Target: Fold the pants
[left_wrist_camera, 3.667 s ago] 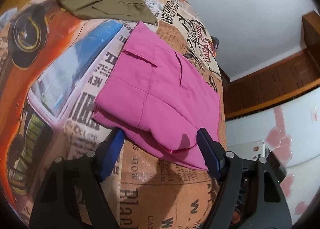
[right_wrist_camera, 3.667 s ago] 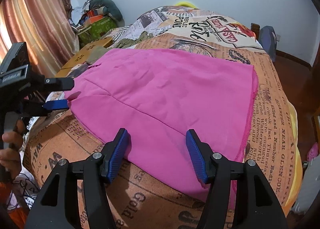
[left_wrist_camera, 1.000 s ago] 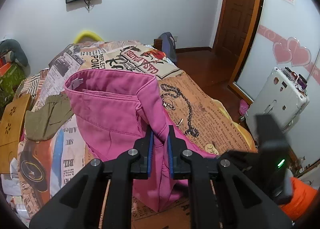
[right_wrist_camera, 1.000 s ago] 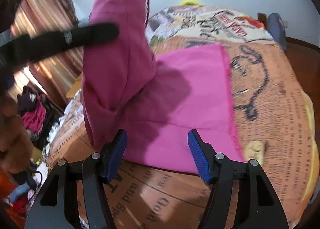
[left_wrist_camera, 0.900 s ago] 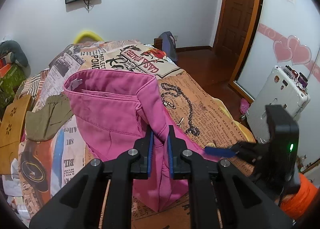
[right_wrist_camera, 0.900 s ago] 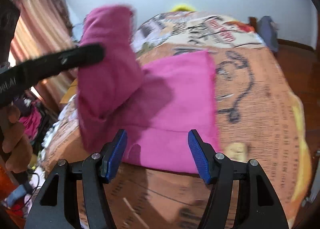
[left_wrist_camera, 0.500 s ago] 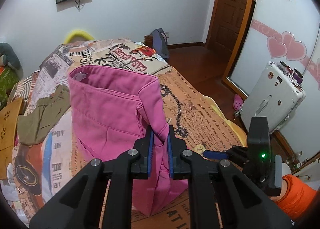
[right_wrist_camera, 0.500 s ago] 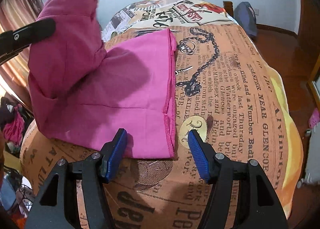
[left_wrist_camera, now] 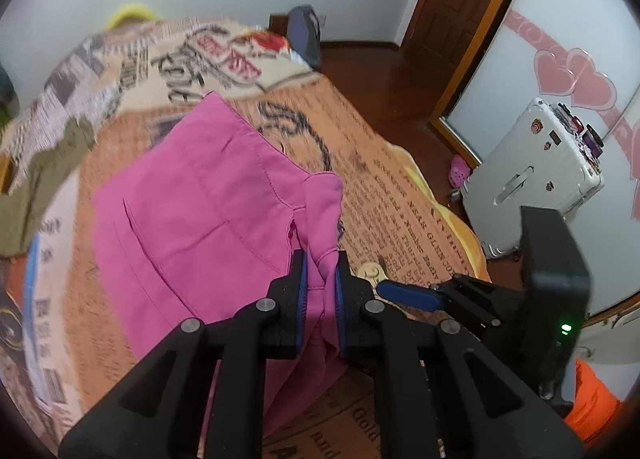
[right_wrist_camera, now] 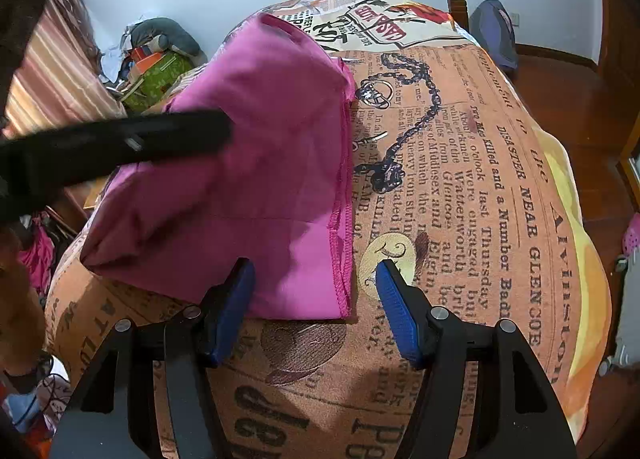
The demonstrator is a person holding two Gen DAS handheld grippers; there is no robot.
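The pink pants (left_wrist_camera: 208, 211) lie partly folded on the bed. My left gripper (left_wrist_camera: 320, 299) is shut on a bunched corner of the pink pants and holds it just above the lower layer. In the right wrist view the pants (right_wrist_camera: 260, 163) drape over toward the hem edge, with the left gripper's black arm (right_wrist_camera: 120, 147) crossing in front. My right gripper (right_wrist_camera: 314, 311) is open and empty, low over the bed at the pants' near right corner. It also shows in the left wrist view (left_wrist_camera: 408, 293) at the right.
The bed has a newspaper-print cover (right_wrist_camera: 460, 195). An olive garment (left_wrist_camera: 44, 171) lies at the far left. A white suitcase (left_wrist_camera: 532, 175) stands on the floor at the right, by a wooden door (left_wrist_camera: 460, 19). Clutter (right_wrist_camera: 156, 59) sits by the curtain.
My left gripper has carried the held part of the pants over and down toward the lower layer. My right gripper has stayed open near the hem corner.
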